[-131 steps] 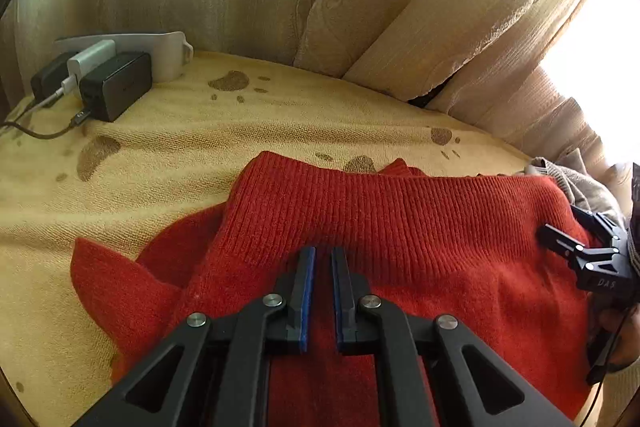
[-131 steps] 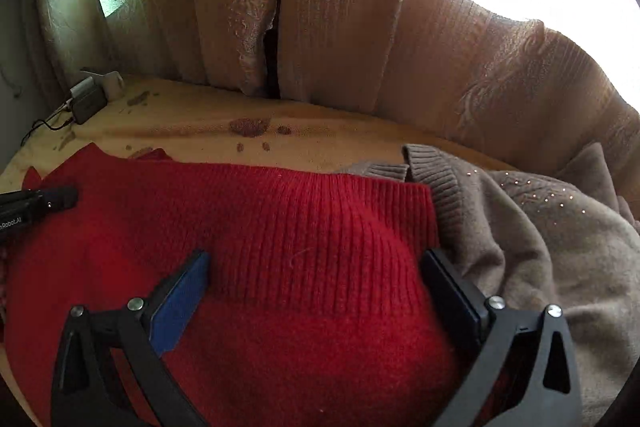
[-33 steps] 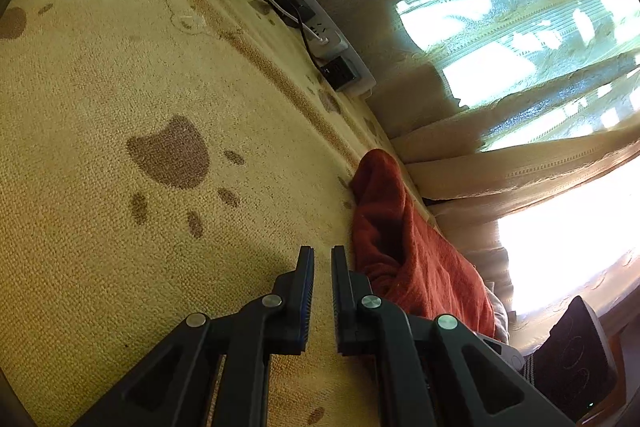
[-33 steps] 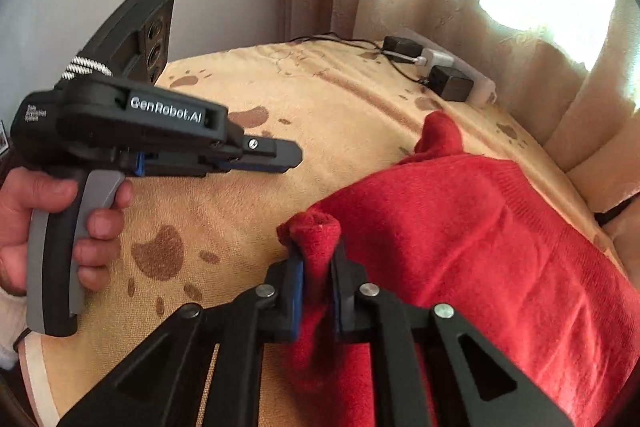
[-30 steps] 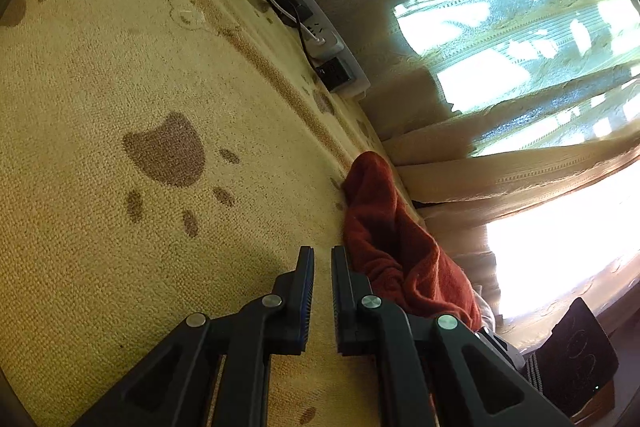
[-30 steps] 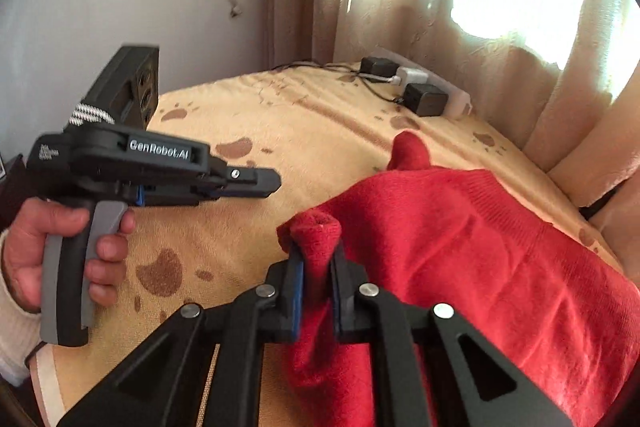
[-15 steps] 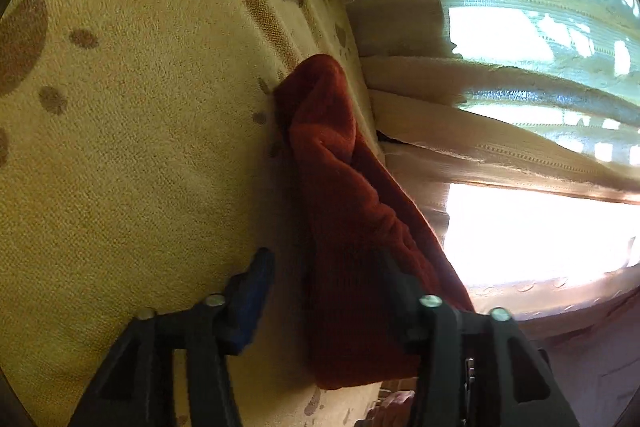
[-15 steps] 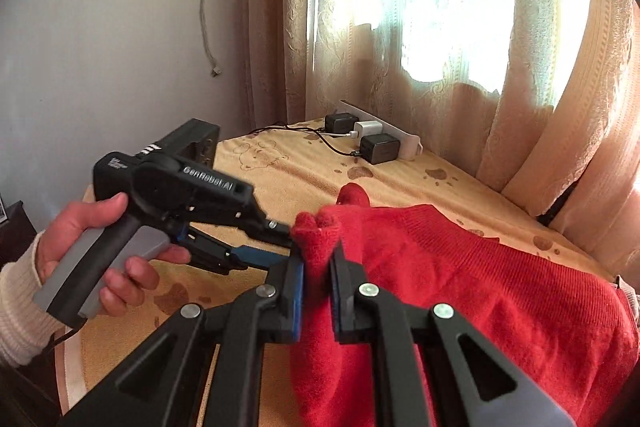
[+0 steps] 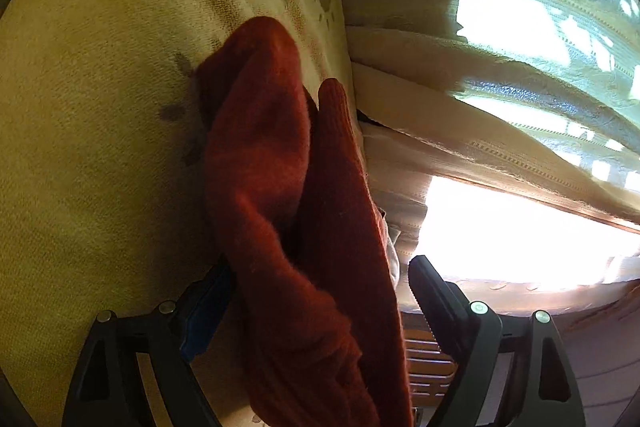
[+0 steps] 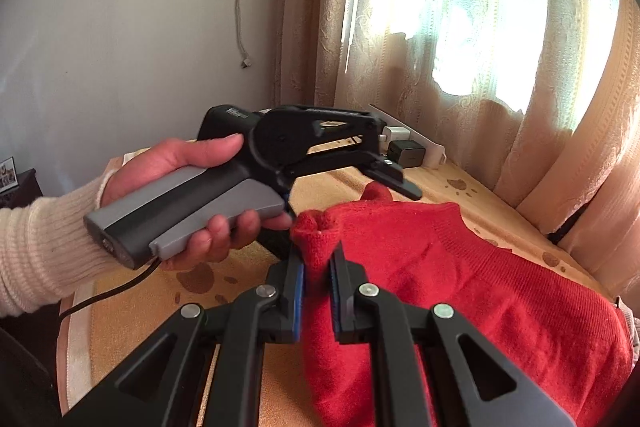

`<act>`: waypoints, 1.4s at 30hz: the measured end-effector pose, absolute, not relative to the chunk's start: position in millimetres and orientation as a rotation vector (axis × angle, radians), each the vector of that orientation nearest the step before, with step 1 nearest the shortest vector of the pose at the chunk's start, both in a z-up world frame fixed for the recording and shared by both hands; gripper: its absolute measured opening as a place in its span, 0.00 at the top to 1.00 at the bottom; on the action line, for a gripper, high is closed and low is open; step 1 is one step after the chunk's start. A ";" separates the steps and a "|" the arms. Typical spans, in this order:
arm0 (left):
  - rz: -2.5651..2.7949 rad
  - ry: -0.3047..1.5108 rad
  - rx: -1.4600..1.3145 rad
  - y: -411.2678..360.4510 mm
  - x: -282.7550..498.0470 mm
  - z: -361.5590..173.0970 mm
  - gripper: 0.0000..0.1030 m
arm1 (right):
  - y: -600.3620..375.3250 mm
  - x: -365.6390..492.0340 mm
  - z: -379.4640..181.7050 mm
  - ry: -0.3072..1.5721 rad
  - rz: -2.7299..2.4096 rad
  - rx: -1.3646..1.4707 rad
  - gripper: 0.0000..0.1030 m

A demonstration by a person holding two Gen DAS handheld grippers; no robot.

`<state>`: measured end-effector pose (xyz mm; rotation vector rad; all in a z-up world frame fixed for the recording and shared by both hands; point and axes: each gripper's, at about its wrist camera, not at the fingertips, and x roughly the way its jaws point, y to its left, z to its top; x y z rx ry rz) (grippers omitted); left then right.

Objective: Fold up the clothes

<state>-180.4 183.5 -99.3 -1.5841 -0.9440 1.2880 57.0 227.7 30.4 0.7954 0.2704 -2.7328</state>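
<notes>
The bed [image 10: 472, 187], covered in a tan paw-print blanket, carries the red sweater [image 10: 460, 275], which is the landmark here: it lies spread over the blanket from the near edge toward the curtains [image 10: 460, 27] that hang behind it by the bright window. A grey wall [image 10: 120, 7] rises to the left of the sweater, with a thin cable hanging down it. Beyond the sweater's far tip, a white power strip [image 10: 424, 143] with chargers plugged in sits on the blanket against the curtains. The left gripper [image 10: 384, 171], held in a hand [image 10: 192, 187] with a cream knitted sleeve, hovers just over the sweater's left end; its fingers [image 9: 432, 291] stand wide and are opening, with a raised fold of the sweater between them, not pressed by either pad. The right gripper [image 10: 318, 267] sits at the sweater's near left corner, its fingers pinching a bunched cuff of red knit and lifting it off the blanket.
</notes>
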 end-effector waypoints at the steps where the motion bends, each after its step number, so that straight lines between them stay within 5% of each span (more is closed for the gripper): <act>1: 1.287 -0.915 -1.589 188.1 -182.0 -96.4 0.14 | 225.1 57.4 29.2 0.288 -2.722 0.798 0.89; 10: 1.395 -0.536 -1.670 218.4 -185.8 -81.4 0.14 | 206.9 56.2 15.8 0.402 -2.652 0.822 0.89; 15: 1.467 -0.511 -1.585 220.8 -183.9 -75.4 0.15 | 202.0 58.2 9.7 0.422 -2.658 0.833 0.85; 16: 1.488 -0.494 -1.568 221.3 -182.9 -74.0 0.23 | 204.3 59.5 9.8 0.403 -2.666 0.834 0.83; 18: 1.530 -0.468 -1.564 216.5 -181.3 -76.8 0.46 | 211.3 63.4 11.9 0.354 -2.680 0.836 0.67; 19: 1.549 -0.464 -1.569 211.1 -181.4 -80.7 0.63 | 216.2 66.9 14.0 0.324 -2.691 0.834 0.37; 21: 1.559 -0.485 -1.576 205.2 -184.0 -86.6 0.79 | 234.9 86.3 23.8 0.237 -2.768 0.773 0.09; 25: 1.550 -0.557 -1.543 191.8 -182.1 -93.2 0.83 | 280.5 128.8 43.0 0.035 -2.939 0.663 0.00; 34: 1.551 -0.679 -1.485 172.8 -179.5 -94.5 0.83 | 468.0 226.4 59.4 -0.626 -3.255 0.724 0.01; 38: 1.571 -0.652 -1.499 181.0 -176.8 -92.5 0.83 | 514.7 230.2 50.5 -0.708 -3.249 0.813 0.05; 41: 1.586 -0.636 -1.503 185.2 -175.4 -89.7 0.83 | 545.6 217.1 34.4 -0.734 -3.234 0.927 0.17; 42: 1.587 -0.635 -1.505 186.3 -175.1 -89.3 0.83 | 553.9 213.1 28.8 -0.746 -3.215 0.972 0.31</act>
